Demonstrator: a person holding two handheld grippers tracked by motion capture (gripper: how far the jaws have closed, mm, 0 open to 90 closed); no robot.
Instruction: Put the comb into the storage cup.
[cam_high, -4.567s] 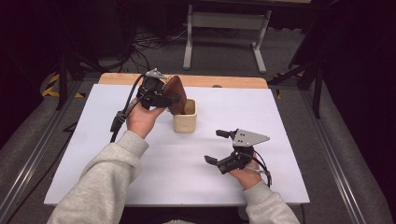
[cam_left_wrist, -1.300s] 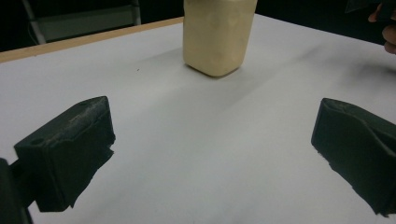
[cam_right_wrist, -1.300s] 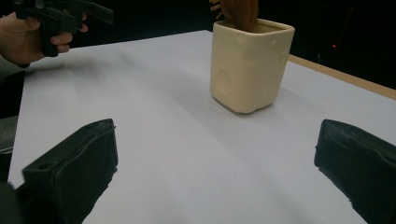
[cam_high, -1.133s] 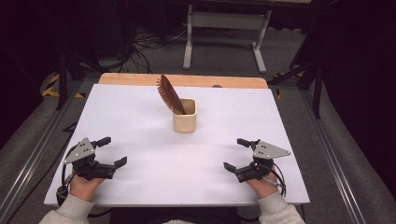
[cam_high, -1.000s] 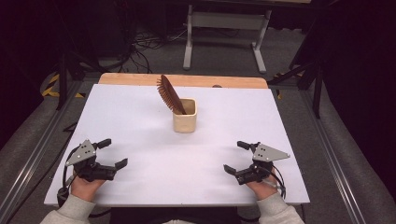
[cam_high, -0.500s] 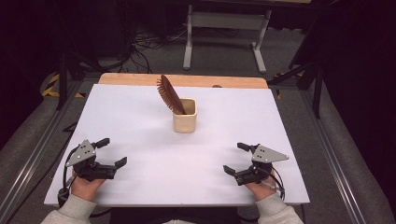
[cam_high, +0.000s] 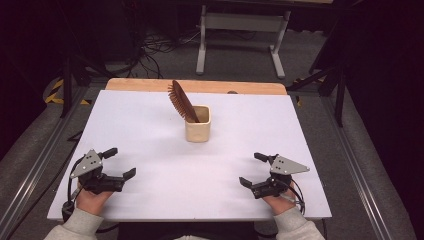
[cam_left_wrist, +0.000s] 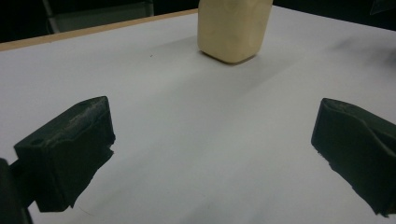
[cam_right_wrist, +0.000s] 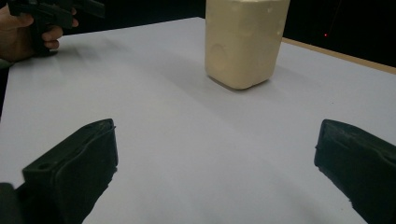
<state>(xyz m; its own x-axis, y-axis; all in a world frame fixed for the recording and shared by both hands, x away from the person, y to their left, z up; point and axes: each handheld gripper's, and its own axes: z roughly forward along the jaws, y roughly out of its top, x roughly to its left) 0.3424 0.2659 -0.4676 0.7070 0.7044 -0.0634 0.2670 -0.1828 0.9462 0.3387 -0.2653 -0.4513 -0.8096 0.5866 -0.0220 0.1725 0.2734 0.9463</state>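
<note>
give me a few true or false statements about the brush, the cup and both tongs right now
1. The brown hairbrush stands in the cream cup. True.
2. The left tongs grip the hairbrush. False: they are open near the table's front edge, holding nothing.
3. The right tongs are open. True.
4. The cup lies on its side. False: it stands upright.

Count — one brown hairbrush (cam_high: 179, 100), standing in one cream cup (cam_high: 198, 130), centre of the high view. One white table (cam_high: 150, 120) beneath. Two grippers — left gripper (cam_high: 119, 163) lower left, right gripper (cam_high: 251, 169) lower right. Two hands, one per gripper.
</note>
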